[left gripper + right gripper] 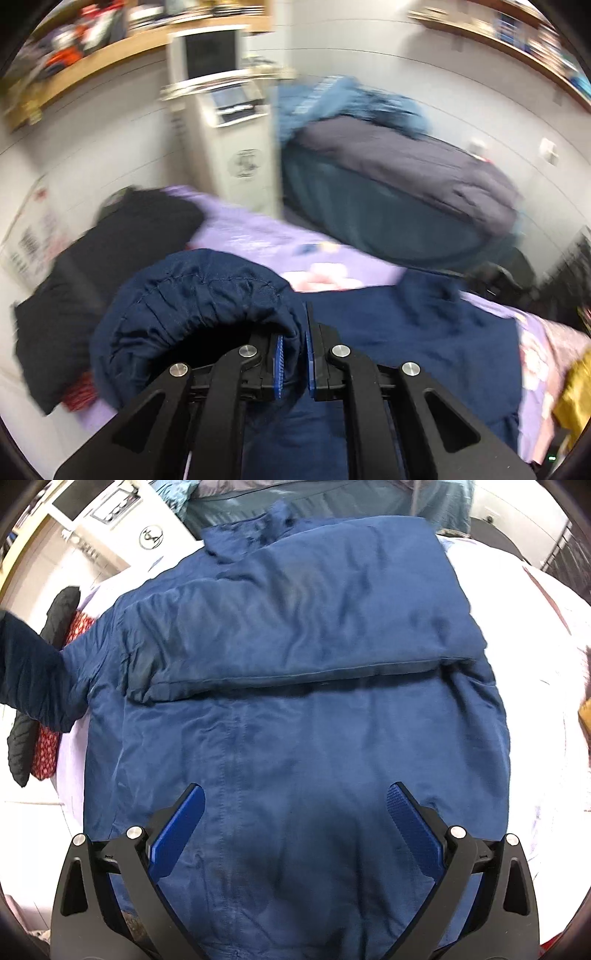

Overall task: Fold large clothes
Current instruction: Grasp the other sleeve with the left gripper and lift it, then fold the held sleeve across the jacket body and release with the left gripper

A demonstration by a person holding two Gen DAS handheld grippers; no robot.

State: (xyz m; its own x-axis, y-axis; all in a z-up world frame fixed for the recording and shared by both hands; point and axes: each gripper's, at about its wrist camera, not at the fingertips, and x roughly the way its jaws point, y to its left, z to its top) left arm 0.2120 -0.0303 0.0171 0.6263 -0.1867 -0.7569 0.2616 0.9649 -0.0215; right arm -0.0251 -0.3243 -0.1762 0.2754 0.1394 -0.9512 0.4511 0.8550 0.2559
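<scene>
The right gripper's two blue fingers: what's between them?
Only the blue jacket, lying flat under the open right gripper; nothing is pinched. The right wrist view shows this.

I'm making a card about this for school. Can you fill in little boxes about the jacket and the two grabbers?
garment: navy jacket, lying flat on the bed
one sleeve: folded across its middle
left gripper: shut on the cuff of the other sleeve, lifted
right gripper: open, above the jacket
bedcover: purple sheet
</scene>
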